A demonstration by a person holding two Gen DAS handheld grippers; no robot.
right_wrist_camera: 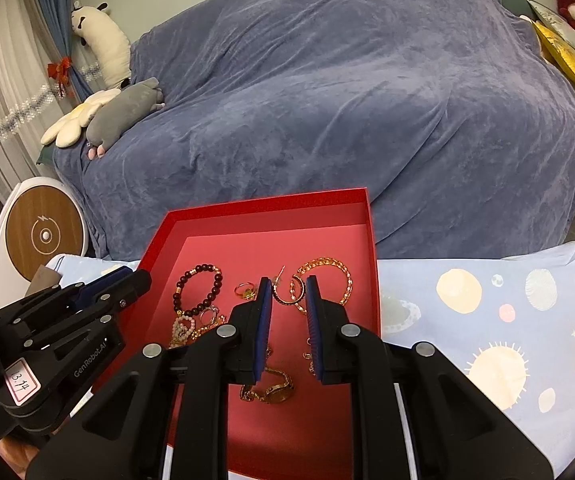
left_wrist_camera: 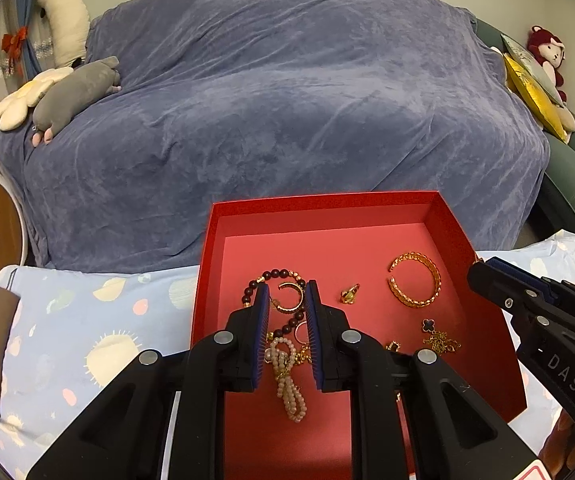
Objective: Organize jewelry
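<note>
A red box (left_wrist_camera: 327, 200) (right_wrist_camera: 267, 204) stands on the patterned cloth and holds jewelry. In it are a dark bead bracelet (left_wrist_camera: 277, 274) (right_wrist_camera: 201, 270), a gold chain bangle (left_wrist_camera: 415, 300) (right_wrist_camera: 327, 262), a pearl strand (left_wrist_camera: 291, 396), a small ring (right_wrist_camera: 245, 290) and a gold watch (right_wrist_camera: 275, 394). My left gripper (left_wrist_camera: 287, 292) hovers over the box's left half, shut on a gold hoop earring (left_wrist_camera: 287, 308) pinched between its pad tips. My right gripper (right_wrist_camera: 288, 284) hovers over the right half, shut on another hoop earring (right_wrist_camera: 283, 300). Each gripper shows at the edge of the other's view (left_wrist_camera: 477, 270) (right_wrist_camera: 143, 278).
A sofa under a blue-grey throw (left_wrist_camera: 287, 100) rises just behind the box, with plush toys (left_wrist_camera: 75, 96) at its left end and cushions (left_wrist_camera: 535, 92) at its right. A round white and wood device (right_wrist_camera: 43, 236) stands at the left. A black clover necklace (left_wrist_camera: 429, 325) lies in the box.
</note>
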